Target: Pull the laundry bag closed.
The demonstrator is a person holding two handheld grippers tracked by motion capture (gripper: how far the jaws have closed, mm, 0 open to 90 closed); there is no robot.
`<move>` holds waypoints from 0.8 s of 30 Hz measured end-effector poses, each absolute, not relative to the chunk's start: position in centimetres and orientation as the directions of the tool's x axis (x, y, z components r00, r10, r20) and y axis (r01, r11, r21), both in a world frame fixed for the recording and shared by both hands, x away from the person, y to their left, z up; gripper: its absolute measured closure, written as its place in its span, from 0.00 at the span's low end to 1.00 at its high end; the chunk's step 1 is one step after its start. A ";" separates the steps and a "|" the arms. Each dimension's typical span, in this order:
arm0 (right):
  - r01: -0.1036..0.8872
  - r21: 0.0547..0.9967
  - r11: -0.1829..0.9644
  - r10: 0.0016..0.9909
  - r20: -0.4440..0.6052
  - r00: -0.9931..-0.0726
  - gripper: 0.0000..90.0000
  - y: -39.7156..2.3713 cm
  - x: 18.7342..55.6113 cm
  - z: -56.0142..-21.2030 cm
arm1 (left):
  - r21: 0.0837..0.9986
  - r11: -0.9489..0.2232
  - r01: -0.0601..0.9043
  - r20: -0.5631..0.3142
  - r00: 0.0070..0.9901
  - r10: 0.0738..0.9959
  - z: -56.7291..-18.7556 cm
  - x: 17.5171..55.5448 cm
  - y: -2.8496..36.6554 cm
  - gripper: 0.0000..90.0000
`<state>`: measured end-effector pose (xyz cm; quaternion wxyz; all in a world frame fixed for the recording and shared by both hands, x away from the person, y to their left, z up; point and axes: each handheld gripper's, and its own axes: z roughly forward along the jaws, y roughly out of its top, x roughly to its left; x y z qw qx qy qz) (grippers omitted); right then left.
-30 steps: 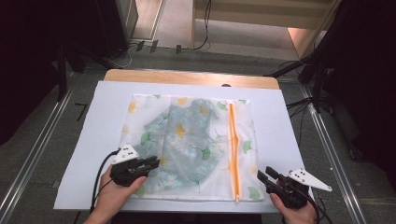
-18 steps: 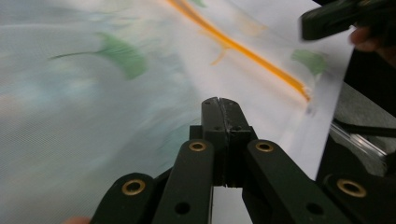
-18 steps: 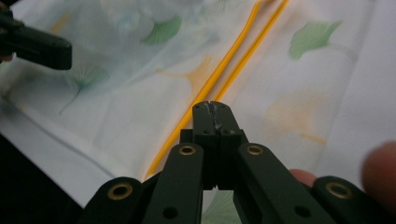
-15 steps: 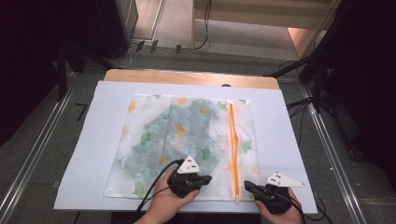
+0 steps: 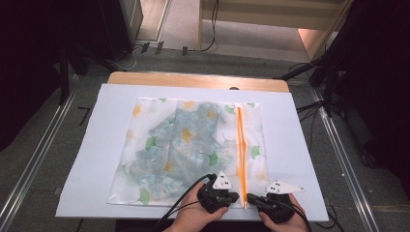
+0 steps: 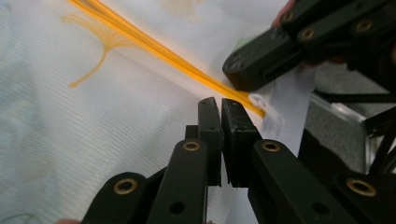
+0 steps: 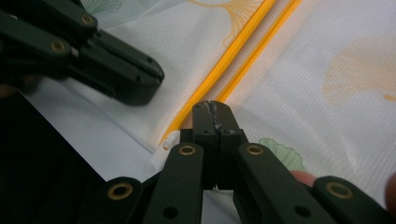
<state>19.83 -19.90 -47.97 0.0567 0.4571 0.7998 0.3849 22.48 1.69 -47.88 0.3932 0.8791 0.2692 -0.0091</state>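
Both hands have drifted since the earlier frames: a second ago the left gripper [image 5: 232,197] sat way over by the bag's near left part, and now it's parked right next to the right gripper [image 5: 252,198], the two almost tip to tip at the bag's 5 o'clock corner.

So the mesh bag [image 5: 188,150] lies flat on the white sheet [image 5: 290,135], pretty much centered on the table [image 5: 193,79]. It's see-through white mesh with ginkgo leaf prints, and there's a bluish patterned cloth [image 5: 179,145] folded inside it. The orange zipper [image 5: 240,145] runs from 12 to 6 o'clock along the bag's right side, ending right between the two grippers.

In the left gripper view, its jaws are pressed nearly together over the mesh, with just a thin slit between them. I can't tell if any fabric is pinched in there. The zipper's end with the small white pull [image 6: 268,114] lies just past the tips toward 1 o'clock, and the other gripper's black jaw hangs over it.

In the right gripper view the jaws are fully closed, tips resting right at the zipper [image 7: 229,70], just beside the white pull [image 7: 168,140] at about 9 o'clock from the tips. Whether they actually grip the zipper tape I honestly can't tell.
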 end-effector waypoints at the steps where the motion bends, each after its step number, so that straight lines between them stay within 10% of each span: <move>1: 0.688 0.668 0.286 0.775 0.261 -0.576 1.00 -19.9 19.8 -48.0 | 0.686 -0.546 0.480 -0.228 0.855 0.466 -47.9 22.5 1.7 0.98; 24: 0.562 0.735 0.379 0.674 0.197 -0.712 0.90 -19.2 18.0 -47.2 | 0.689 -0.493 0.531 -0.298 0.828 0.475 -48.4 23.0 2.5 1.00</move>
